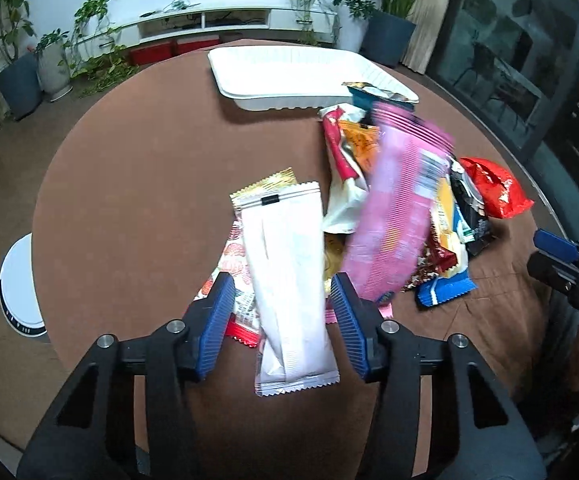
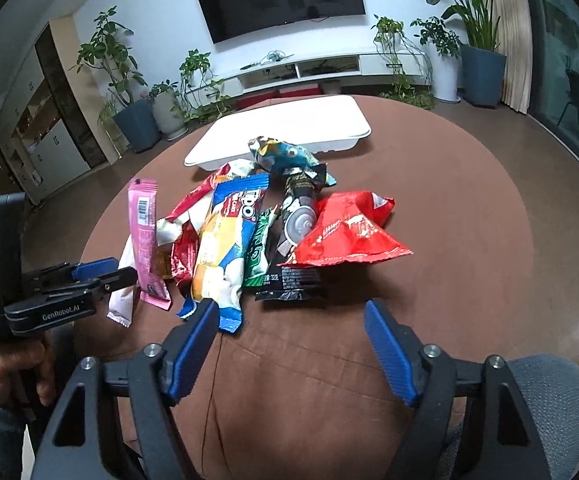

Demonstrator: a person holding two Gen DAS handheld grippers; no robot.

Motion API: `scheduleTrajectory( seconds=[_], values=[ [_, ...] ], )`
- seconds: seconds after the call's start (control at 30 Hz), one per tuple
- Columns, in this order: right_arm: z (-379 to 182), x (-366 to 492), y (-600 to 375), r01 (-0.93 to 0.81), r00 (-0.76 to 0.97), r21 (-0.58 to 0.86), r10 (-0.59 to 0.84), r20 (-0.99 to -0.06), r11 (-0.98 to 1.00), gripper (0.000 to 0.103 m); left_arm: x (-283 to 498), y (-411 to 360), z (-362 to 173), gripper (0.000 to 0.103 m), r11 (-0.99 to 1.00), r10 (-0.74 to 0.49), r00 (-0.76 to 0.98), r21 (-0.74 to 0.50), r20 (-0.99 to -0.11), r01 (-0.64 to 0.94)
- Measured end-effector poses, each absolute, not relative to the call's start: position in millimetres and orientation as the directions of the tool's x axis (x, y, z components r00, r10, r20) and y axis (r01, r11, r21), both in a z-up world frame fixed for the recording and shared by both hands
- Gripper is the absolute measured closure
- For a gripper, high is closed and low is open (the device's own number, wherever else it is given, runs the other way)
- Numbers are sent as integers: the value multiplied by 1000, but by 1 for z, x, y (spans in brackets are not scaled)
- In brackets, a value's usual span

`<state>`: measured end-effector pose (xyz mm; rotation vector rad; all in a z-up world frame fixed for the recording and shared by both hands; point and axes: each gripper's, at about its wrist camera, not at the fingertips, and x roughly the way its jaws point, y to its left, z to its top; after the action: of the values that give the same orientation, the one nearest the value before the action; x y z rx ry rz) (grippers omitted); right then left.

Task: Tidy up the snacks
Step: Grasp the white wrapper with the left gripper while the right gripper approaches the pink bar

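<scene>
We see the left gripper (image 1: 283, 312) with jaws spread around a white wrapper (image 1: 289, 284), not yet pinching it. The right gripper (image 2: 289, 346) has wide jaws, empty, above the brown surface (image 2: 469, 280). The snack pile (image 2: 257, 236) lies before the white tray (image 2: 289, 128).

Snack pile (image 2: 257, 232) on table (image 2: 469, 280), before tray (image 2: 281, 136) (far side).

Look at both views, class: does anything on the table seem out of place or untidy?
Yes. The white tray at the far side holds no snacks, while the packets lie in a jumbled, overlapping heap on the brown table. A blue packet leans against the tray's rim rather than sitting inside.
</scene>
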<state>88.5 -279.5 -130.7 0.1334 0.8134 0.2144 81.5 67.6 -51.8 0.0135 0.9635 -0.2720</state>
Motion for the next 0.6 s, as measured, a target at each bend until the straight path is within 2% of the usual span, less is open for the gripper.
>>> scheduleTrajectory(
  seconds=[0.13, 0.2, 0.43, 0.6],
  values=[
    [-132, 88, -278, -140, 666, 187, 232, -709, 972, 25, 83, 59, -58, 56, 978, -171, 538, -77, -825, 193],
    [-133, 89, -279, -136, 663, 188, 230, -713, 973, 25, 82, 58, -61, 62, 981, -153, 531, -63, -833, 183],
    [-134, 89, -280, -133, 657, 193, 232, -717, 972, 25, 83, 61, -67, 76, 980, -177, 521, -103, -835, 169],
    [-135, 90, -279, -134, 659, 191, 231, -716, 972, 25, 77, 63, -67, 78, 979, -190, 524, -121, -830, 163]
  ],
)
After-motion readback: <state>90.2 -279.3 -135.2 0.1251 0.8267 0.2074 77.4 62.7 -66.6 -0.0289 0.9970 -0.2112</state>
